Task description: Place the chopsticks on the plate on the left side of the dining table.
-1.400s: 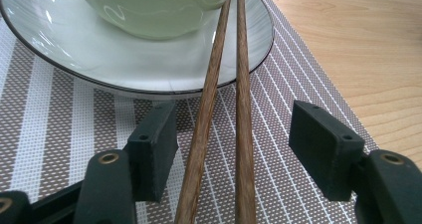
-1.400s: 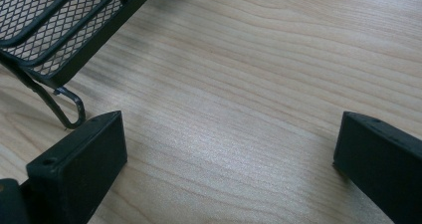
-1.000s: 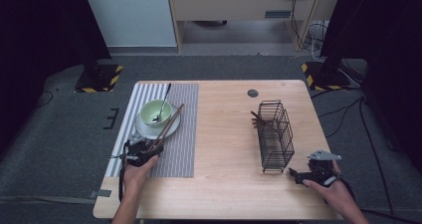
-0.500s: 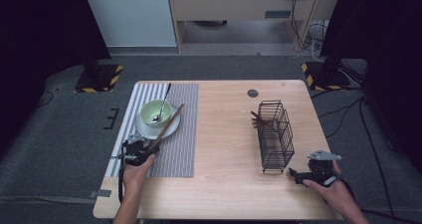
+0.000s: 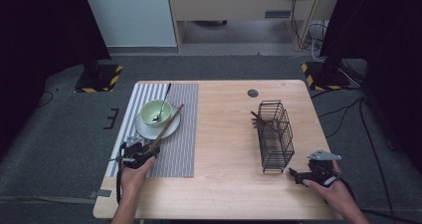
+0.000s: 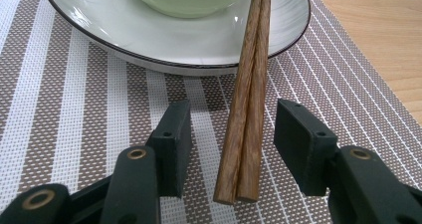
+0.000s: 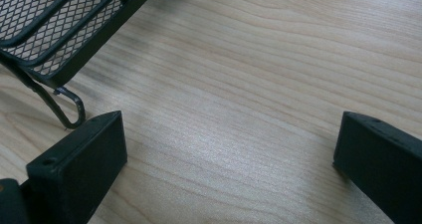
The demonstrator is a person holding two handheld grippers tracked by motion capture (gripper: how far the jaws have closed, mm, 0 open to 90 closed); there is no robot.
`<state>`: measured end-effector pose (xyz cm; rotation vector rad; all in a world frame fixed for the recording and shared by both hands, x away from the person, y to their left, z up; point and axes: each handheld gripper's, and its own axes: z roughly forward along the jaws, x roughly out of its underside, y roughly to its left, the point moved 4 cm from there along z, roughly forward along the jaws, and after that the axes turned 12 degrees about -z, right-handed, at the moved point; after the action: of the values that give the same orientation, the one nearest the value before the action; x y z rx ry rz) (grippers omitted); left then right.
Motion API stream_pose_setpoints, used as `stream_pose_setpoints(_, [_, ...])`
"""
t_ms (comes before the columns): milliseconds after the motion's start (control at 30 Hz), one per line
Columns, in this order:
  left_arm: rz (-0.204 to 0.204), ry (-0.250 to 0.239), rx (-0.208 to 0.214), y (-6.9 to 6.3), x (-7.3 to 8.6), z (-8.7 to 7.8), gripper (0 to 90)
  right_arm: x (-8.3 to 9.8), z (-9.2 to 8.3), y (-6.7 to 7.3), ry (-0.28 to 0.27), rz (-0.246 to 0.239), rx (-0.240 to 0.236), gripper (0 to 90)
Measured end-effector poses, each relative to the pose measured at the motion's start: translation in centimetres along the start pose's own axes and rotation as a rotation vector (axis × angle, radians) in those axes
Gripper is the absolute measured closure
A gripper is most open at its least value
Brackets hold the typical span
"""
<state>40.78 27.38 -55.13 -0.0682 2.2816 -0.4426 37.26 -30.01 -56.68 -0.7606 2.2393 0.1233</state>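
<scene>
The pair of chopsticks [image 6: 247,114] lies between the jaws of the left gripper [image 6: 234,134], with the near ends just before the pads and the far part leaning on the rim of the plate [image 6: 149,45]. The long axis of the chopsticks runs away from the gripper, up and over the plate, beside the green bowl [image 5: 156,112]. The jaws have just been opening, and a gap shows on each side of the sticks, so they are released and press on nothing. For a new grasp the jaws need only to close across this axis.

The left gripper [image 5: 137,152] is at the plate; the right gripper [image 5: 311,175] is well apart from the plate, near the wire basket [image 5: 274,134], with its jaws spread wide over bare table [image 7: 259,84].

The left gripper view shows the gaps beside the sticks. The high view shows the full length of the chopsticks [image 5: 166,127] and a spoon [image 5: 161,104] in the bowl.
</scene>
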Motion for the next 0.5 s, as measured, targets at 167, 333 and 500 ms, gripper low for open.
stream_pose_setpoints(167, [-0.011,-0.012,-0.019,0.6,-0.3,-0.1,49.5,0.0,0.0,0.0,0.0,0.0,0.0,0.4])
stream_pose_setpoints(333, [-0.026,-0.027,-0.03,1.4,-0.5,-0.4,49.2,0.0,0.0,0.0,0.0,0.0,0.001,0.4])
stream_pose_setpoints(500, [-0.047,-0.05,-0.026,2.2,-0.8,-0.7,46.7,0.0,0.0,0.0,0.0,0.0,0.0,0.4])
